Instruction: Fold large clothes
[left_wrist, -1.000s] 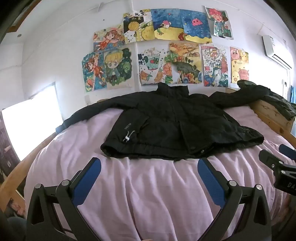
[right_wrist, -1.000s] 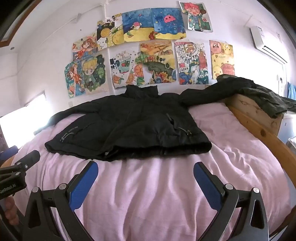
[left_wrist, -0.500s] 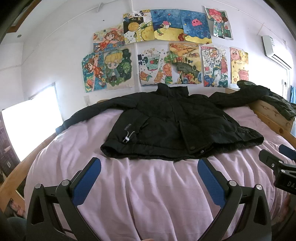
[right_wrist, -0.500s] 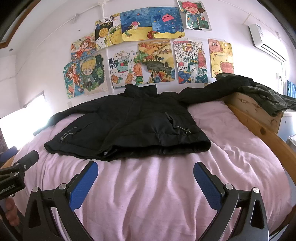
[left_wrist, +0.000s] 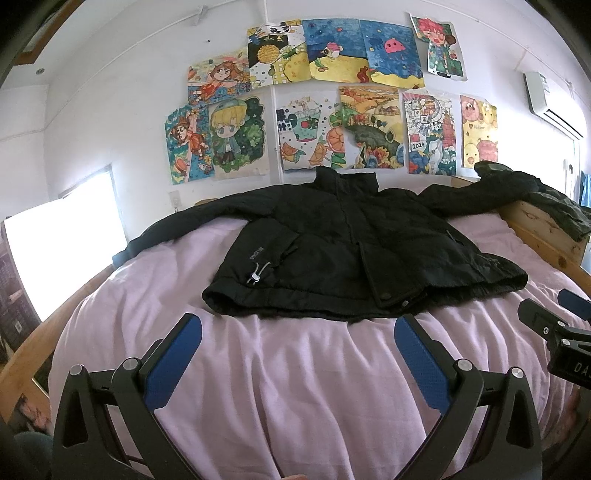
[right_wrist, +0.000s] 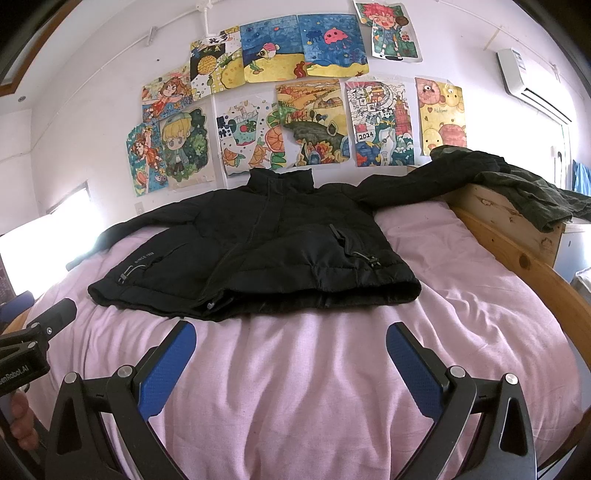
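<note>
Since a second ago almost nothing is shifting: the right wrist view is tipping very slightly, so the wall drawings (right_wrist: 295, 92) are sitting a touch lower in it, while the black padded jacket (left_wrist: 354, 254) is lying where it lay. It is spreading front-up across the far half of the pink quilt (left_wrist: 314, 387), collar toward the wall, closed down the middle, hem toward the cameras. One sleeve is trailing off toward the bright window (left_wrist: 62, 251); the other is reaching up onto the wooden bed frame (right_wrist: 517, 251), where it is meeting a dark green garment (right_wrist: 535, 195) draped over the rail.

The left gripper (left_wrist: 297, 354) is hovering above the bare quilt just short of the hem, its blue-padded fingers (left_wrist: 173, 362) standing wide apart and gripping nothing. The right gripper (right_wrist: 291, 358) is hovering the same way — fingers (right_wrist: 166, 369) spread wide, nothing between them, clear of the jacket. Each gripper is showing at the edge of the other's view, side by side, and part of a hand (right_wrist: 20, 417) is showing at the lower left of the right wrist view.

No box, basket or drawer is showing in either view — the jacket is resting directly on the quilt. An air conditioner (left_wrist: 550, 99) is hanging high on the wall.
</note>
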